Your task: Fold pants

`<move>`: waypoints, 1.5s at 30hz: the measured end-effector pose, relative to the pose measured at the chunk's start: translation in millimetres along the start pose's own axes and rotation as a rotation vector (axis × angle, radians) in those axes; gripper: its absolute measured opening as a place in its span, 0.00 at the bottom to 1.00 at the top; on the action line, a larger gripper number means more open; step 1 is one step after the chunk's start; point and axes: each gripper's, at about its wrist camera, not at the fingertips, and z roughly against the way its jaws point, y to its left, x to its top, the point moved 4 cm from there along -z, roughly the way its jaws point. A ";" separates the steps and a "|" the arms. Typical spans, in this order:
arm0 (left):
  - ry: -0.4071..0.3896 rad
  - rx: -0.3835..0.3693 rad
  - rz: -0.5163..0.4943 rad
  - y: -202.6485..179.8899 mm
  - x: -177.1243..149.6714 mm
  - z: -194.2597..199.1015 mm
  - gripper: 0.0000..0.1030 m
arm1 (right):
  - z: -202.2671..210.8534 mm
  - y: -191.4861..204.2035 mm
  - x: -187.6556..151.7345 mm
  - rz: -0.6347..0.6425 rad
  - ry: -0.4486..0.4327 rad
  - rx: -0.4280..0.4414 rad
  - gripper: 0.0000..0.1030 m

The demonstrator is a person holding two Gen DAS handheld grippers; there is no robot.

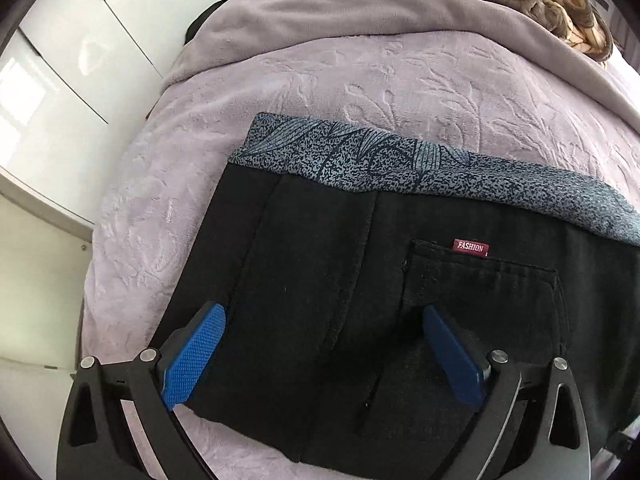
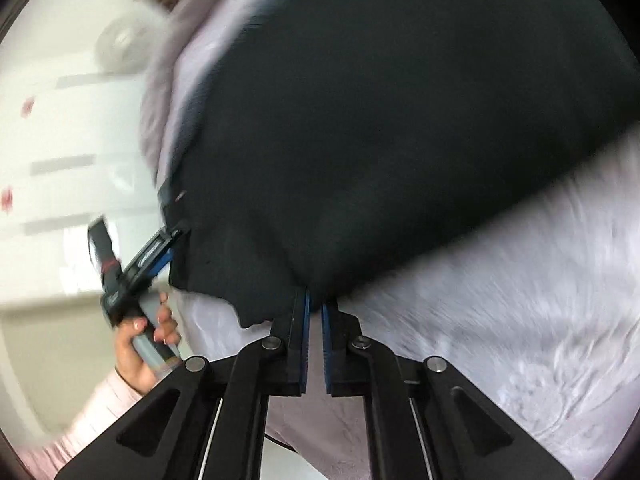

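Left wrist view showed left tool (image 1: pixel 324 340) spread wide, released over black pants (image 1: pixel 400 300) on bed (image 1: pixel 360 80), while right tool (image 2: pixel 315 304) pinched hem, prob. to fold.

1. Left hand-held gripper (image 1: pixel 324 312): the jaws stand wide apart, the blue textured pads (image 1: pixel 192 356) facing each other across a broad gap. The tool points steeply downward. Nothing is pressed between the pads.
2. Right hand-held gripper (image 2: pixel 315 304): the jaws are drawn together, the blue pad faces nearly parallel with only a thin slit between them near the tips. The view is motion-blurred.
3. Left hand (image 2: pixel 146 344): seen from the right wrist view, the fingers wrap the grey handle of the left tool. A pale pink sleeve (image 2: pixel 80 428) covers the forearm up to the wrist.
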 end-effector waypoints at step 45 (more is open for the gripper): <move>0.050 -0.116 -0.342 -339.4 -29.0 96.9 0.98 | 327.5 -201.3 130.8 -0.307 -0.538 -0.297 0.18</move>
